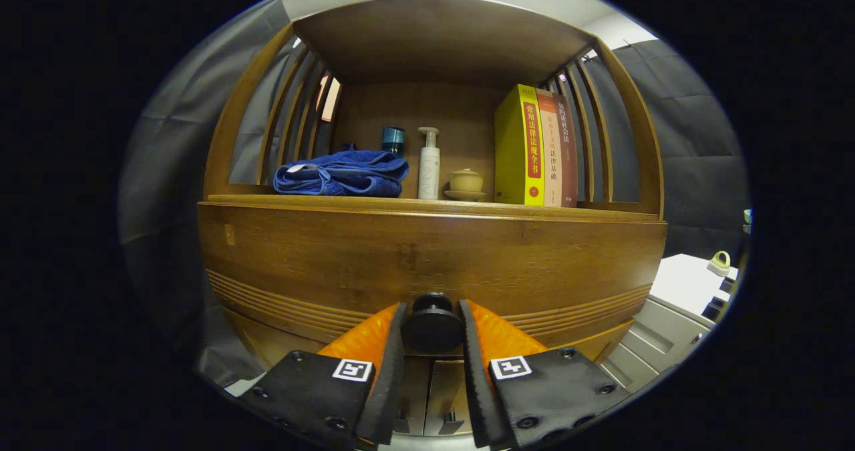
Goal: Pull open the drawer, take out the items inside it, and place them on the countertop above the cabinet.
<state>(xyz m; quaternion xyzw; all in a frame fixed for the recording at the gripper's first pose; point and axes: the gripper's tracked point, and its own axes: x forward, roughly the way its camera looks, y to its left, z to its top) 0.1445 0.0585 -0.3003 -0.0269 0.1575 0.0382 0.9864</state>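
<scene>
A wooden cabinet stands straight ahead, its drawer front point(427, 257) broad and shut flush, with grooved lines along its lower part. A round dark knob point(432, 323) sticks out from the drawer's lower middle. My gripper point(432, 317) has one finger on each side of the knob, both pressing against it. Above the drawer runs the countertop point(427, 204), a wooden shelf under a curved slatted frame. The drawer's inside is hidden.
On the countertop lie a folded blue towel point(342, 174), a dark blue cup point(393, 139), a white pump bottle point(428, 165), a small lidded tea bowl point(466, 184) and three upright books point(536, 147). A white unit point(681, 290) stands to the right of the cabinet.
</scene>
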